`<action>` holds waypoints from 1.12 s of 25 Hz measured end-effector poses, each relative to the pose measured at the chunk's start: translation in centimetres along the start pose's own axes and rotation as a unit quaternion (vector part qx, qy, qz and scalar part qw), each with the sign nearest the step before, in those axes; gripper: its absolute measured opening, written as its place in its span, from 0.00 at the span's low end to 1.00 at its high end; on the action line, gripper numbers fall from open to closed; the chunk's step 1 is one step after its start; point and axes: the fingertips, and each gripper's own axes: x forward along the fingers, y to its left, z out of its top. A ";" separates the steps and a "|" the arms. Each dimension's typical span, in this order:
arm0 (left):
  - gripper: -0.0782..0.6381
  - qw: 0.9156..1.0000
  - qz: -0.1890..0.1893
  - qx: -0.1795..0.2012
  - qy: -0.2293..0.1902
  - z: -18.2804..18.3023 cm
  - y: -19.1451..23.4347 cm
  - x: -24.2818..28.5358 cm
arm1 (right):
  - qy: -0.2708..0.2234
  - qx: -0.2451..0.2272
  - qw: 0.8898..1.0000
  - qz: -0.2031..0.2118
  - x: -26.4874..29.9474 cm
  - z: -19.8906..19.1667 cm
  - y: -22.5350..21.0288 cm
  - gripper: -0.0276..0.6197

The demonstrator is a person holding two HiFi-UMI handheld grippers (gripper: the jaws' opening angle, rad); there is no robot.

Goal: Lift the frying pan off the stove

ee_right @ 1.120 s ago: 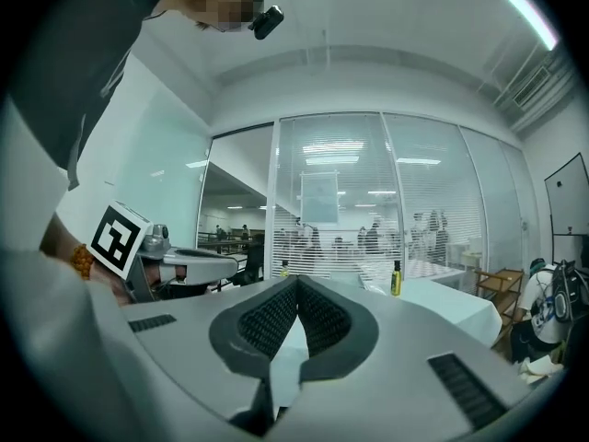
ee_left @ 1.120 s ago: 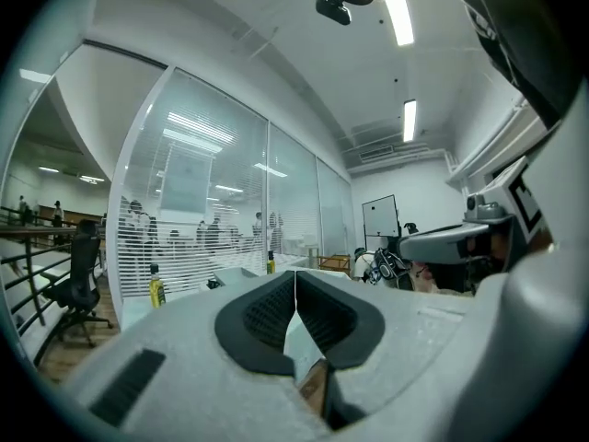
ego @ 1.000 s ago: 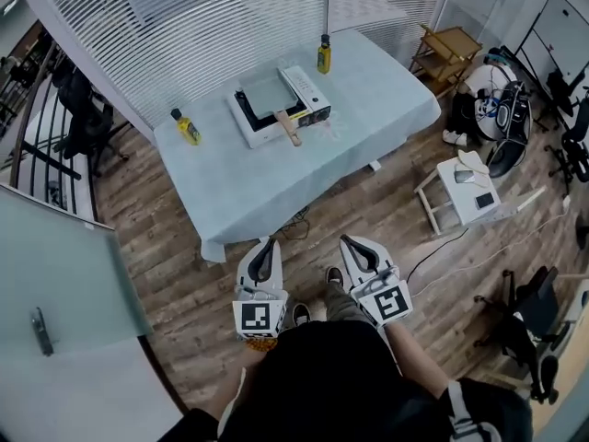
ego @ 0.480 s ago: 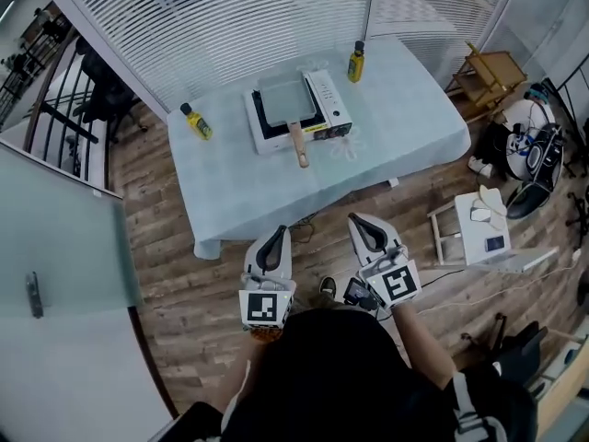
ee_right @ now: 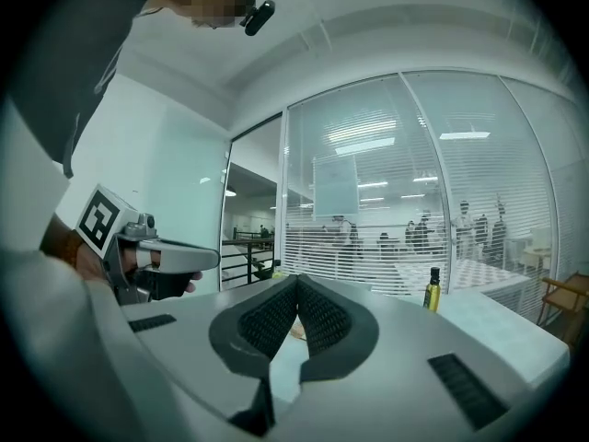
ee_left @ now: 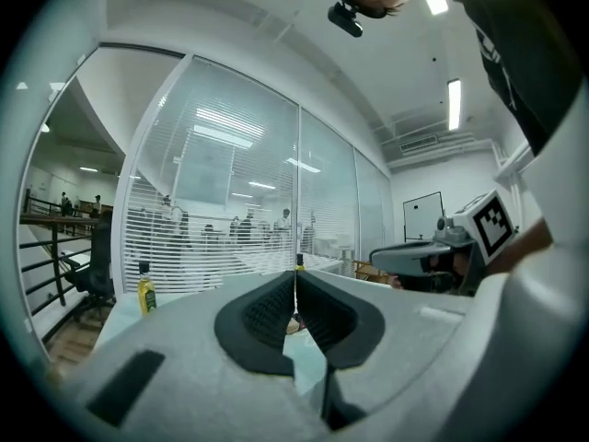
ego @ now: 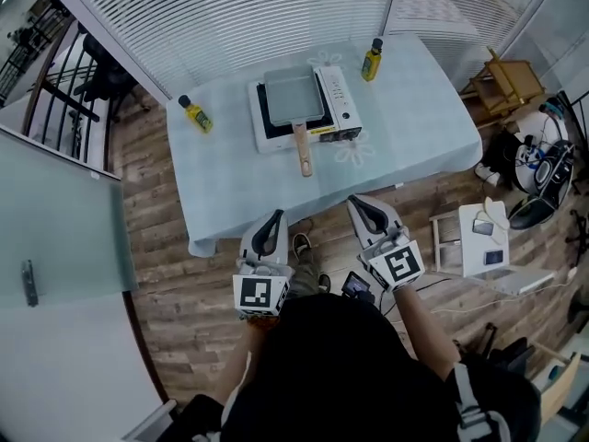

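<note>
Closer now than a second ago, the person has walked up to the table (ego: 419, 132), which sits nearer and squarer in the head view, with both grippers held out level just short of its near edge. The left gripper (ego: 273, 217) and right gripper (ego: 357, 204) are both fully closed, pads pressed together with nothing between them, as each gripper view confirms.

The frying pan (ego: 294, 96), square and grey, sits on the white portable stove (ego: 337, 99) near the far side of the table, straight ahead of the grippers and still well apart from them. Its wooden handle (ego: 302, 151) runs from the pan toward the person, overhanging the stove's front edge. The handle's end lies roughly between the two grippers' lines, so neither is clearly nearer. A grip probably means opening one set of jaws and coming in along that axis.

A pale blue cloth covers the table, and a yellow bottle (ego: 195, 115) stands on it left of the stove, another bottle (ego: 372, 60) at the far right. Beyond it runs a glass wall with blinds (ego: 230, 17). Below lies a wood plank floor (ego: 175, 284), with a small white side table (ego: 483, 247) to the right.
</note>
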 end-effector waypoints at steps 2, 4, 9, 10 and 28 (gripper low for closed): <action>0.14 1.000 -0.010 -0.008 0.006 -0.5 0.9 1.7 | 0.001 0.003 1.000 -0.002 1.4 0.3 -1.1 0.03; 0.14 1.000 -0.024 -0.016 0.012 -0.8 1.8 3.4 | 0.008 0.010 1.000 -0.004 2.6 0.6 -2.2 0.03; 0.14 0.998 -0.047 -0.031 0.015 -0.6 3.8 6.9 | 0.011 0.020 1.000 -0.016 5.5 1.0 -5.6 0.03; 0.14 0.998 -0.051 -0.033 0.014 -0.4 4.3 7.4 | 0.013 0.024 0.999 -0.018 6.4 0.9 -6.2 0.03; 0.14 0.976 -0.137 -0.153 0.077 -5.9 8.9 11.6 | -0.011 0.174 0.985 0.014 14.5 -1.3 -12.8 0.03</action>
